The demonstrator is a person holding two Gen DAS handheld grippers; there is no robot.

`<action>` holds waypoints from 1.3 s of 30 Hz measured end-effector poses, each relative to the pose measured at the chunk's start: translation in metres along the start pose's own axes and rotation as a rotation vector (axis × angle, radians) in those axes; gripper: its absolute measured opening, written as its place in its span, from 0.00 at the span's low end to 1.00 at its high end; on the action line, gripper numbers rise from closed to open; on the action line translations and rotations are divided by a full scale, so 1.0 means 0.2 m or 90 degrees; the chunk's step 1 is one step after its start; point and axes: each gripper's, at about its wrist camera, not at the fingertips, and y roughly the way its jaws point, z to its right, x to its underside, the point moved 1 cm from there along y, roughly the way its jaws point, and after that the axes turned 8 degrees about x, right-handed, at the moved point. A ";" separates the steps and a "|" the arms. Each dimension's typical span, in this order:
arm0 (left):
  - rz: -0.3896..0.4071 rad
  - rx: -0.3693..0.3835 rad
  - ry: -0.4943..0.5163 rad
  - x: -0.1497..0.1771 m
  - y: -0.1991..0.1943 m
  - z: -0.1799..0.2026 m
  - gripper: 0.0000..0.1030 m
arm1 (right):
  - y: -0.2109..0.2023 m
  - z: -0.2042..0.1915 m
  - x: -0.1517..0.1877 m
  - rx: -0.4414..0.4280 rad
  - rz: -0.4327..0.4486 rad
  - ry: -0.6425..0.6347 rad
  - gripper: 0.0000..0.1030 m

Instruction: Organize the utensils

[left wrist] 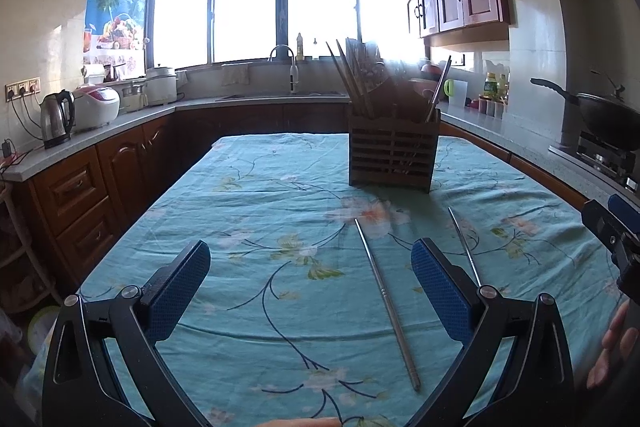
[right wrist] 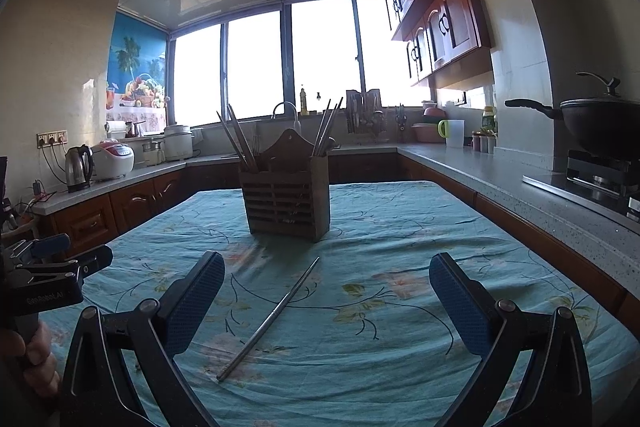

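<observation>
A wooden slatted utensil holder (left wrist: 394,159) (right wrist: 286,201) stands on the floral tablecloth (left wrist: 260,211) with chopsticks in its left and right compartments. Two metal chopsticks lie loose on the cloth. One chopstick (left wrist: 386,301) lies between the fingers of my left gripper (left wrist: 312,291), which is open and empty above the cloth. The second chopstick (left wrist: 464,247) lies just right of the left gripper's right finger. In the right wrist view one metal chopstick (right wrist: 270,319) lies slanted between the fingers of my right gripper (right wrist: 326,301), which is open and holds nothing.
Kitchen counters (left wrist: 120,123) (right wrist: 500,167) run around the table on three sides, carrying a kettle (left wrist: 58,117), rice cookers and a wok (right wrist: 600,125) on a stove. A hand (right wrist: 36,359) holds the other gripper at the left edge.
</observation>
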 end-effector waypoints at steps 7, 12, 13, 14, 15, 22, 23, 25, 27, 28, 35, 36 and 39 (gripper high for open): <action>0.004 -0.003 0.002 0.00 -0.01 0.00 1.00 | -0.01 0.00 0.00 -0.001 0.004 0.002 1.00; 0.006 -0.003 0.003 -0.01 -0.02 0.00 1.00 | -0.01 -0.01 0.00 -0.002 0.003 0.002 1.00; 0.006 -0.002 0.003 -0.01 -0.02 0.00 1.00 | -0.01 -0.01 0.00 -0.002 0.003 0.002 1.00; 0.006 -0.002 0.003 0.00 -0.02 0.00 1.00 | -0.01 -0.01 0.00 -0.002 0.002 0.002 1.00; 0.006 -0.002 0.002 -0.01 -0.02 0.00 1.00 | -0.01 -0.01 -0.01 -0.002 0.003 0.002 1.00; 0.006 -0.003 0.002 -0.01 -0.01 0.00 1.00 | -0.01 -0.01 -0.01 -0.003 0.004 0.003 1.00; 0.006 -0.002 0.002 -0.01 -0.01 0.00 1.00 | -0.01 -0.01 -0.01 -0.002 0.004 0.002 1.00; 0.005 -0.002 0.002 -0.01 -0.01 0.00 1.00 | -0.01 -0.01 -0.01 -0.003 0.004 0.003 1.00; 0.005 -0.004 0.002 -0.01 -0.01 0.00 1.00 | -0.01 -0.01 -0.01 -0.003 0.004 0.003 1.00; 0.005 -0.004 0.002 -0.01 -0.01 0.01 1.00 | -0.01 -0.01 -0.01 -0.003 0.004 0.003 1.00; 0.004 -0.003 0.000 -0.01 -0.01 0.00 1.00 | -0.02 -0.02 -0.01 -0.004 0.005 0.003 1.00; 0.003 -0.003 0.000 -0.01 -0.01 0.00 1.00 | -0.02 -0.02 -0.01 -0.004 0.005 0.003 1.00; 0.003 -0.001 0.000 -0.01 -0.01 0.00 1.00 | -0.02 -0.03 -0.02 -0.005 0.007 0.002 1.00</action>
